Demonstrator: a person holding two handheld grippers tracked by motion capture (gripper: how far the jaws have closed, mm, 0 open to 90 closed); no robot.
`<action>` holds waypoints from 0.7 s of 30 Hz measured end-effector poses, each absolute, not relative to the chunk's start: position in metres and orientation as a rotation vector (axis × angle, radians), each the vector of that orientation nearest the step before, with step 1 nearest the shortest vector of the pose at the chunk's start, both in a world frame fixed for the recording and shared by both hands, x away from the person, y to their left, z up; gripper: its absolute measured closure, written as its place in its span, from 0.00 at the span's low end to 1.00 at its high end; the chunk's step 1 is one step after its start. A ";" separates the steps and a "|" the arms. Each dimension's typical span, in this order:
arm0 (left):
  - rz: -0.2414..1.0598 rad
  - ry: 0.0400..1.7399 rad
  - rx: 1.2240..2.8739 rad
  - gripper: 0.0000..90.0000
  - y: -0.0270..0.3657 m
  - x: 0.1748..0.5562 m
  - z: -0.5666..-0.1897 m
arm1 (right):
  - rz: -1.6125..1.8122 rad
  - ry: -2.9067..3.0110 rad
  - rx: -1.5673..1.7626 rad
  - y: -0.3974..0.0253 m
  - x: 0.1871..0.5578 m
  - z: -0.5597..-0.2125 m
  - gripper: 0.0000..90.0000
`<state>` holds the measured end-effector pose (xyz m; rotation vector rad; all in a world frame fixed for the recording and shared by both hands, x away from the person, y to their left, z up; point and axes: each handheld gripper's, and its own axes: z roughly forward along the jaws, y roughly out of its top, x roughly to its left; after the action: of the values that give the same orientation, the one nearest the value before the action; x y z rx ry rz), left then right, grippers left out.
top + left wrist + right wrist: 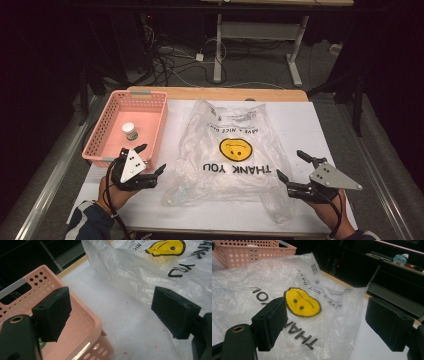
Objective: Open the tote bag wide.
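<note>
Fingers of both the left gripper (151,159) and right gripper (290,166) spread wide, empty, flanking the plastic bag (230,155) beside the pink basket (107,131).

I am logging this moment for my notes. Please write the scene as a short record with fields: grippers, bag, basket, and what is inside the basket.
left gripper: open, holds nothing, beside the basket's near corner
right gripper: open, holds nothing, at the bag's right edge
plastic bag: clear, flat on the white table cover, yellow smiley face and THANK YOU print
basket: pink, perforated, left of the bag
basket contents: one small white-capped bottle
</note>
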<state>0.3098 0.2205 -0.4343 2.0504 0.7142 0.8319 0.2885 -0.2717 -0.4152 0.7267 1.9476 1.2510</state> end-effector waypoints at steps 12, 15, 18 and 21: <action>0.843 0.715 2.042 0.18 0.225 0.308 -0.433 | 1.224 1.983 0.729 -0.268 0.296 -0.414 0.27; 0.846 0.723 2.026 0.18 0.228 0.308 -0.432 | 1.200 1.990 0.763 -0.273 0.318 -0.405 0.33; 0.843 0.724 2.015 0.18 0.230 0.311 -0.430 | 1.196 2.047 0.847 -0.279 0.348 -0.398 0.38; 0.846 0.719 2.008 0.18 0.230 0.316 -0.428 | 1.119 2.066 0.888 -0.278 0.383 -0.396 0.39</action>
<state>0.3158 0.2296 -0.4282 2.0085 0.7194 0.8460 0.3833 -0.2781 -0.3956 0.8883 2.0658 1.1193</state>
